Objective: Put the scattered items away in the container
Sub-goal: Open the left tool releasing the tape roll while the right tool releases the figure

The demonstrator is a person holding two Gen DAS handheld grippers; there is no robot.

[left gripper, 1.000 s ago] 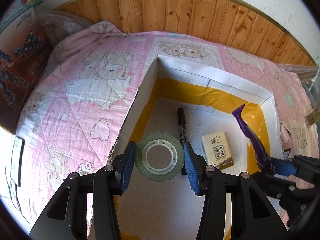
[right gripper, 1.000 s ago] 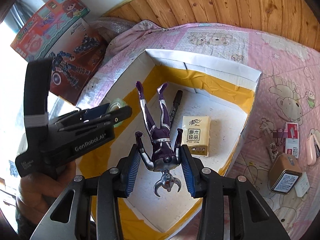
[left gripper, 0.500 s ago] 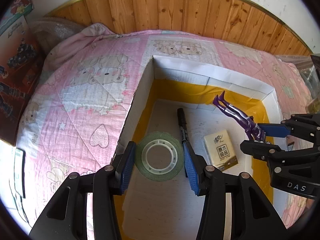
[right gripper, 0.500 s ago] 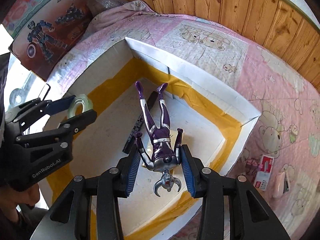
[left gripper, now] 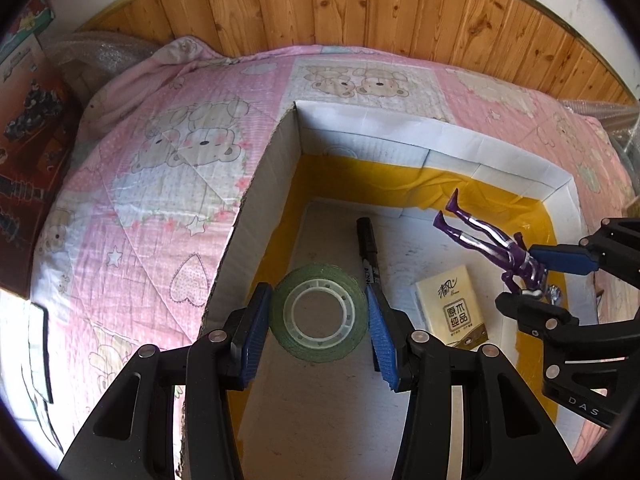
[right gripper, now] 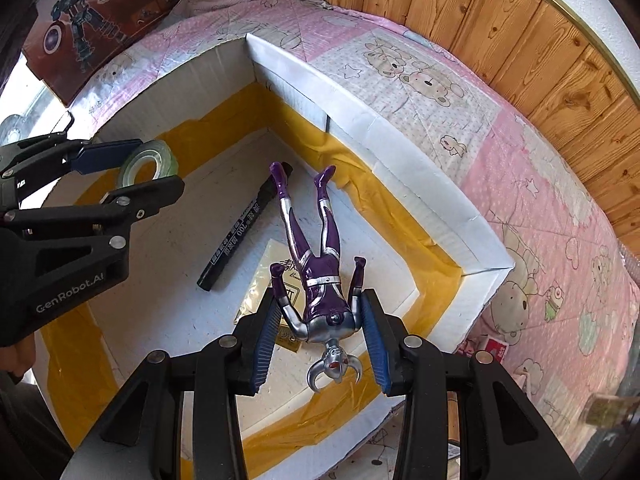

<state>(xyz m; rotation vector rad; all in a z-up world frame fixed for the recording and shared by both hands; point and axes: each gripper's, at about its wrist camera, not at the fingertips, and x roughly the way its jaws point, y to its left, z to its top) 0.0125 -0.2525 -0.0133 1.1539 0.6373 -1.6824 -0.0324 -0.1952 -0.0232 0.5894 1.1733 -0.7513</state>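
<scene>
A white cardboard box [left gripper: 460,142] with yellow tape inside lies open on a pink quilt; it also shows in the right wrist view [right gripper: 400,136]. My left gripper [left gripper: 319,320] is shut on a green tape roll [left gripper: 319,318] above the box's left side; the roll also shows in the right wrist view [right gripper: 138,162]. My right gripper [right gripper: 322,320] is shut on a purple and silver toy figure [right gripper: 320,280], legs pointing forward, above the box's right side; the figure also shows in the left wrist view [left gripper: 492,250]. A black marker [left gripper: 369,252] and a tissue pack [left gripper: 454,306] lie on the box floor.
The pink bear quilt [left gripper: 180,168] surrounds the box. Toy boxes [right gripper: 100,4] stand at the left. Small items, one a red and white pack [right gripper: 494,350], lie on the quilt right of the box. A wooden headboard [left gripper: 360,8] runs behind.
My right gripper has swung over the box with the figure, tilting it flatter. My left gripper has held the tape roll nearly still over the box's left side.
</scene>
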